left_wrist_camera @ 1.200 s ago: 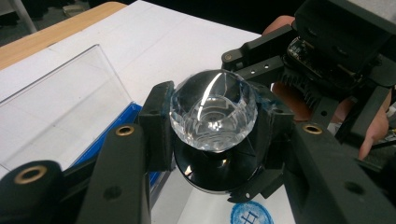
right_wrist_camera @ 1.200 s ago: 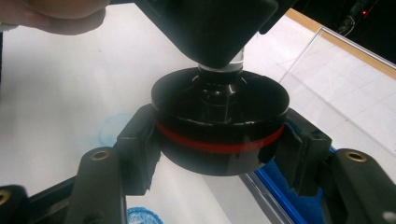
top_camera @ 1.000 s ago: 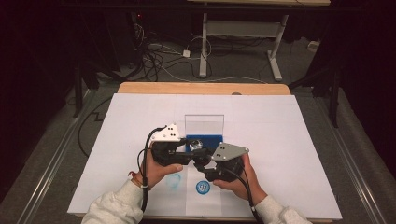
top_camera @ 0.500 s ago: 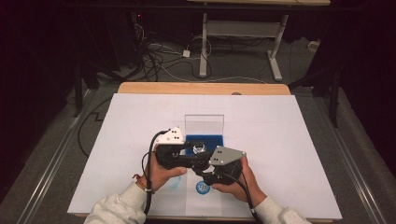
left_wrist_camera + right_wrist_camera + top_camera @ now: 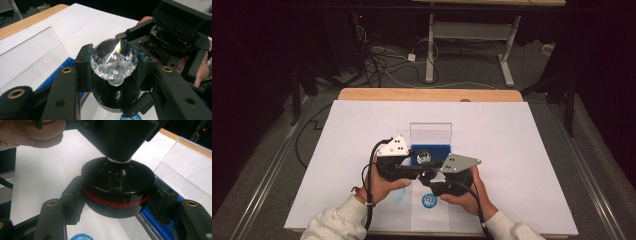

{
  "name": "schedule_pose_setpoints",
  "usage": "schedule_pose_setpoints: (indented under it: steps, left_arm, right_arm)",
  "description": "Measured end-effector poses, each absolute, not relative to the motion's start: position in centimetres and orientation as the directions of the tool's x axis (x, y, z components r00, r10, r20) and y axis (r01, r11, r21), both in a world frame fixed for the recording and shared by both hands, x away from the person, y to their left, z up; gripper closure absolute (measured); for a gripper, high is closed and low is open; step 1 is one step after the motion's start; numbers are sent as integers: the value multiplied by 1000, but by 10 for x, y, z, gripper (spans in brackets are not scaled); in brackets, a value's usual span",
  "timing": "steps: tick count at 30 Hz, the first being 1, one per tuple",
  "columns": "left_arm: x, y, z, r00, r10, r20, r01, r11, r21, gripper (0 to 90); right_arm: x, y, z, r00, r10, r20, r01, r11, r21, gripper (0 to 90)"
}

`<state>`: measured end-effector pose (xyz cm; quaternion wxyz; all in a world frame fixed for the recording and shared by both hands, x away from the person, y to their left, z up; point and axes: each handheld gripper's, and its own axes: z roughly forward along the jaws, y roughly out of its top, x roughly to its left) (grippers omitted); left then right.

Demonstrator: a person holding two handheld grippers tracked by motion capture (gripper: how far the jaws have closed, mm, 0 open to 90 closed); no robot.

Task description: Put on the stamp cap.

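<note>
A clear faceted crystal knob (image 5: 113,60) stands on a round black base (image 5: 117,187) with a red band. My left gripper (image 5: 113,67) is shut on the crystal top, one pad on each side. My right gripper (image 5: 117,197) grips the black base from both sides; its jaws have just been closing on it. In the high view both grippers meet over the crystal knob (image 5: 424,158) near the table's front middle, left gripper (image 5: 419,162) from the left, right gripper (image 5: 429,172) from the right. Both hold the piece above the table.
A blue pad (image 5: 434,149) with an upright clear panel (image 5: 430,134) stands just behind the grippers. A round blue mark (image 5: 429,200) and a fainter one (image 5: 398,195) lie on the white table sheet (image 5: 522,150) near the front edge. Cables and desk legs are on the floor beyond.
Both grippers stay together on the knob in front of the blue pad. The right hand has wobbled slightly; nothing was let go.
</note>
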<state>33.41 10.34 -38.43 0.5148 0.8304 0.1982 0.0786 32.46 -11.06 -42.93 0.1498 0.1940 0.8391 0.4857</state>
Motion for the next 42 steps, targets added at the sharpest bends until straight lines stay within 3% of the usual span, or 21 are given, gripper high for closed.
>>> schedule_pose_setpoints:
  steps: [11, 21, 42]
  left_arm:
    - [330, 101, -382, 912, 408, -39, 221, -410, 885, 546]
    - [329, 103, -378, 912, 410, -23, 207, -411, 888, 546]
    - [329, 116, -376, 892, 450, 43, 193, -466, 864, 546]
  right_arm:
    - [328, -113, -433, -872, 488, -33, 214, 442, 871, 346]
    - [328, -111, -435, -848, 524, -77, 224, 487, 844, 229]
    - [325, -133, -425, -818, 542, -194, 168, 547, 820, 241]
